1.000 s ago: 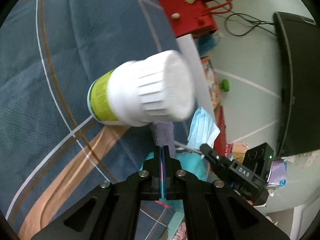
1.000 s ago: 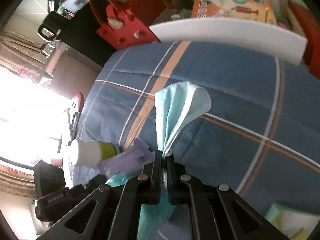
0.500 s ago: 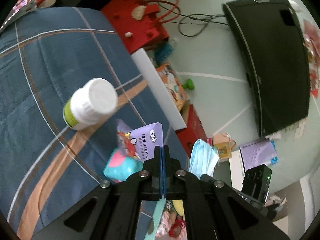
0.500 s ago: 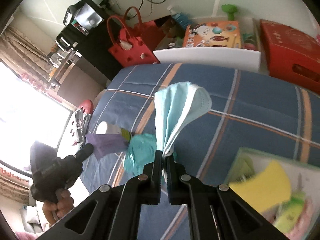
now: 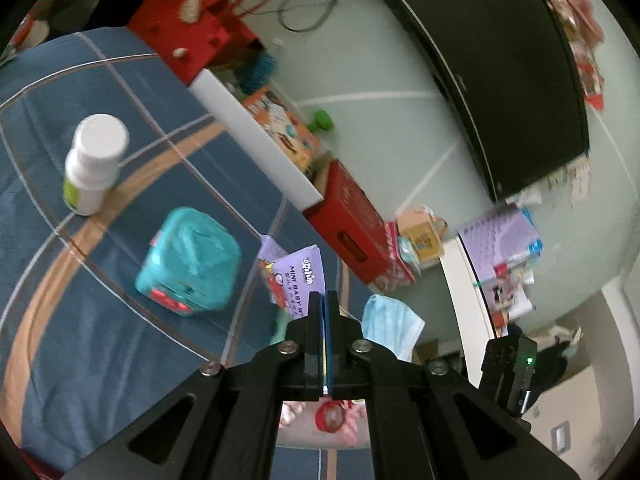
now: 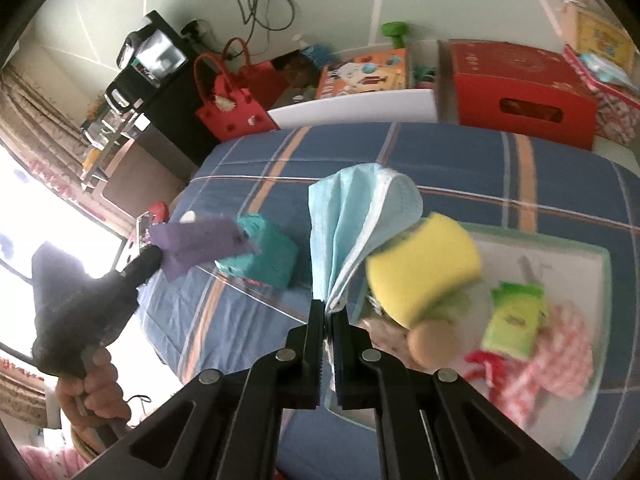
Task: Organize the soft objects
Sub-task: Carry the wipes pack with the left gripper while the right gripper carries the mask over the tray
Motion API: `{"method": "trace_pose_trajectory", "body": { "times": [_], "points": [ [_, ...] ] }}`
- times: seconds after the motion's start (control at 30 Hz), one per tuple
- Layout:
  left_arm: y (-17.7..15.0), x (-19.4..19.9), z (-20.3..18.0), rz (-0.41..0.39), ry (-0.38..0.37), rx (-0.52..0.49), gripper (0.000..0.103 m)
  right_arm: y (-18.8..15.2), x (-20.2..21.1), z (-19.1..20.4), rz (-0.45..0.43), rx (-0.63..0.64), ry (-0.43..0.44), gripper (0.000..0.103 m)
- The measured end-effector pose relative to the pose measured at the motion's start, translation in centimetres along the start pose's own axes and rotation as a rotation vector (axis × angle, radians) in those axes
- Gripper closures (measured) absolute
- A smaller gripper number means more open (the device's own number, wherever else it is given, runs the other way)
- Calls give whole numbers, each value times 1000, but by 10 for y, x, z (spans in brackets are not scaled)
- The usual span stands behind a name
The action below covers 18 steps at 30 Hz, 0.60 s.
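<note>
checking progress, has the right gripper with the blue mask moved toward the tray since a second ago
Yes. The right gripper, shut on the blue mask, has shifted along the blue plaid bedspread to the tray, which was barely in view before.

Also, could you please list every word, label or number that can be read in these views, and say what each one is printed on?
"MINI BABY W", cut off by the left gripper: purple wipes pack.
Brand word above it on that pack: too blurred to read.
Orange box, red box, green packet: print too small or blurred.
</note>
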<state>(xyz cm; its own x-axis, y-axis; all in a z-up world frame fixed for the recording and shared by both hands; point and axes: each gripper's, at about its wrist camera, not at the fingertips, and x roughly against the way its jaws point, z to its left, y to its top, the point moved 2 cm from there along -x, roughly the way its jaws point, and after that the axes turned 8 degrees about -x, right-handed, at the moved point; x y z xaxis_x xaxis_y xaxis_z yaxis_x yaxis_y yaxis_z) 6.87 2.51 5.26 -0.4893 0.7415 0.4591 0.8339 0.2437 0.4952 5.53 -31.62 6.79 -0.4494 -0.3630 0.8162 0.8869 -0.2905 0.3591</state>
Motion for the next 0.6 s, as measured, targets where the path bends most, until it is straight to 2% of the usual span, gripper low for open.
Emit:
{"method": "trace_pose_trajectory", "body": {
  "times": [0.37, 0.6],
  "points": [
    [-44, -47, -71, 126, -67, -151, 103, -29, 20, -58, -5, -54, -59, 99],
    [-78, -86, -79, 225, -123, -181, 103, -42, 4, -94, 21, -101, -128, 99]
  ]
}}
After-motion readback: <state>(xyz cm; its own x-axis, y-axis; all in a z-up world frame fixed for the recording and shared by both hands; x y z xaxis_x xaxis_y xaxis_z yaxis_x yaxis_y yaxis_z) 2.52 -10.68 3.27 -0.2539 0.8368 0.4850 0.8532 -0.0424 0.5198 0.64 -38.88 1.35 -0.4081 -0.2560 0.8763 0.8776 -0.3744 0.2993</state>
